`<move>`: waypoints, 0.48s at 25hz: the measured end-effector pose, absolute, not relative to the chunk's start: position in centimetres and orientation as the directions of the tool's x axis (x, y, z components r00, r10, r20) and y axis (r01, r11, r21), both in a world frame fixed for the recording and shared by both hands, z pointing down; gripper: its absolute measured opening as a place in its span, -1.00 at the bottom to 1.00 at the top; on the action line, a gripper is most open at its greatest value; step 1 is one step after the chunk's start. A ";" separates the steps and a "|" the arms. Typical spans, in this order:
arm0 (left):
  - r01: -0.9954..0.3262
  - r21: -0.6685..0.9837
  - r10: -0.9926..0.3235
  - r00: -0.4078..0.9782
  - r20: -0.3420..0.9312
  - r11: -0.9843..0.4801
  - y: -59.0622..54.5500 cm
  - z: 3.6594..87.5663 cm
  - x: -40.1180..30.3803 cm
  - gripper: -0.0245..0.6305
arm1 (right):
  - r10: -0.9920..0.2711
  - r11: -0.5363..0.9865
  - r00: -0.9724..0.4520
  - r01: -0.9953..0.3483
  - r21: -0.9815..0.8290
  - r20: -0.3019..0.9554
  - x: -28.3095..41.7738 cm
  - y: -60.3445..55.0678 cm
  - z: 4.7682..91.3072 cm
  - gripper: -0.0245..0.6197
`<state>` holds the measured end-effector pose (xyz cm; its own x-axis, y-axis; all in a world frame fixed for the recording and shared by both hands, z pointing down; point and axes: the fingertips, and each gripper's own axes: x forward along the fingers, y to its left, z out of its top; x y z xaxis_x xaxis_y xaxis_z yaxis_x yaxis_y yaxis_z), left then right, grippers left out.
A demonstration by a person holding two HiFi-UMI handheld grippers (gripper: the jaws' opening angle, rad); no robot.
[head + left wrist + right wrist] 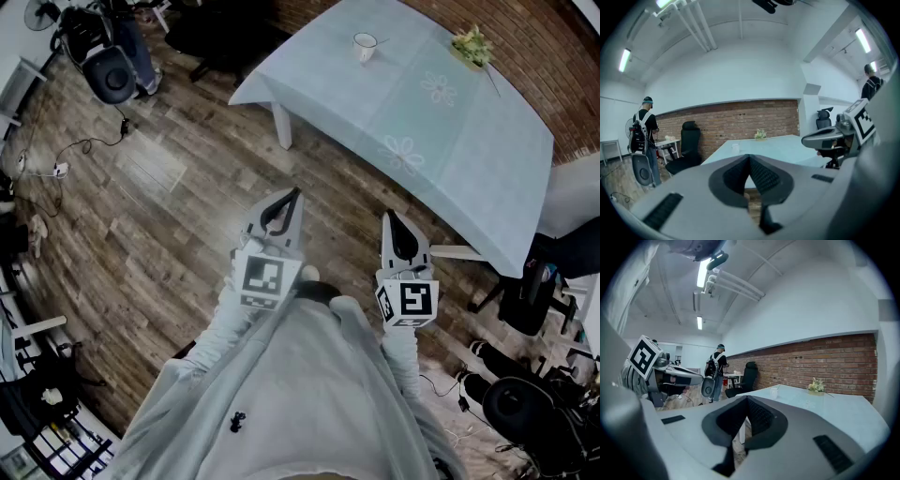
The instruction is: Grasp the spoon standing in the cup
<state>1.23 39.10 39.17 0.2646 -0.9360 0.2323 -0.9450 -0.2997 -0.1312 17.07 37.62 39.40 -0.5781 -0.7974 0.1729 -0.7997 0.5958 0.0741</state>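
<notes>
A white cup [365, 47] with a thin spoon [382, 40] leaning out of it stands on the far side of the pale blue table [487, 159]. It shows small in the left gripper view as the cup [735, 147] and in the right gripper view as the cup [774, 392]. Both grippers hang over the wooden floor, well short of the table. My left gripper [295, 194] is shut and empty, its tips meeting [749, 157]. My right gripper [389, 217] is shut too, tips together [747, 398], with nothing held.
A small plant [472, 45] sits at the table's far edge. Black office chairs [520, 300] stand at the right, and another chair [689, 140] is beside the brick wall. A person with a backpack [643, 129] stands at the left. Cables [84, 145] lie on the floor.
</notes>
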 end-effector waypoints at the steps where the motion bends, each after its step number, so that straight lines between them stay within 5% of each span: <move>1: -0.945 -0.133 -0.937 0.263 0.232 -0.298 39.0 39.1 1.3 -0.87 | -0.798 0.594 -0.577 -0.801 0.072 0.171 17.2 37.5 39.4 -0.88; 12: -0.960 -0.143 -0.953 0.204 0.225 -0.239 38.7 38.8 1.2 -0.87 | -0.809 0.581 -0.568 -0.812 0.055 0.152 19.8 36.4 39.3 -0.88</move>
<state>1.18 38.72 38.84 0.2040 -0.9527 0.2251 -0.9603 -0.2395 -0.1431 19.78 36.38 39.29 -0.5680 -0.8089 0.1519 -0.8123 0.5807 0.0549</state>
